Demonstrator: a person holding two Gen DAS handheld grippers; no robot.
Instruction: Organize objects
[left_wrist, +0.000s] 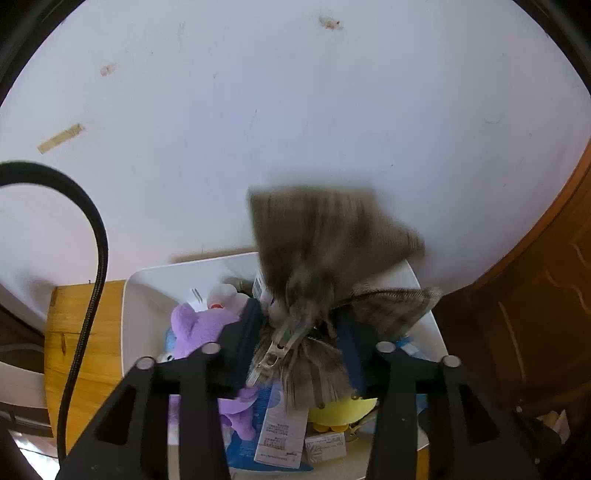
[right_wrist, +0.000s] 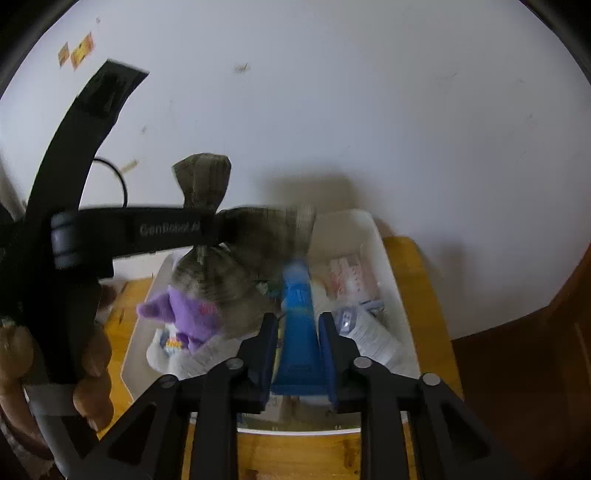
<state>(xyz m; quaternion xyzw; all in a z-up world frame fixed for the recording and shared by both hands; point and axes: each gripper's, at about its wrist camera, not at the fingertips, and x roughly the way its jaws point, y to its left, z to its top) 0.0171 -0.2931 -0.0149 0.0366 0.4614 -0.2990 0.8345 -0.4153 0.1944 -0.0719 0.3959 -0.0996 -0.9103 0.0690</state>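
My left gripper is shut on a striped olive fabric pouch near its zipper. The pouch is motion-blurred and hangs over a white bin. In the right wrist view the same left gripper pinches the pouch at its middle, above a purple plush toy lying in the bin. My right gripper is shut on a blue tube, which points away from me over the bin. The plush toy also shows at the bin's left side.
The bin stands on a wooden table against a white wall. It also holds a white-labelled bottle, a yellow item and packets. A brown door is at the right. A person's hand holds the left gripper.
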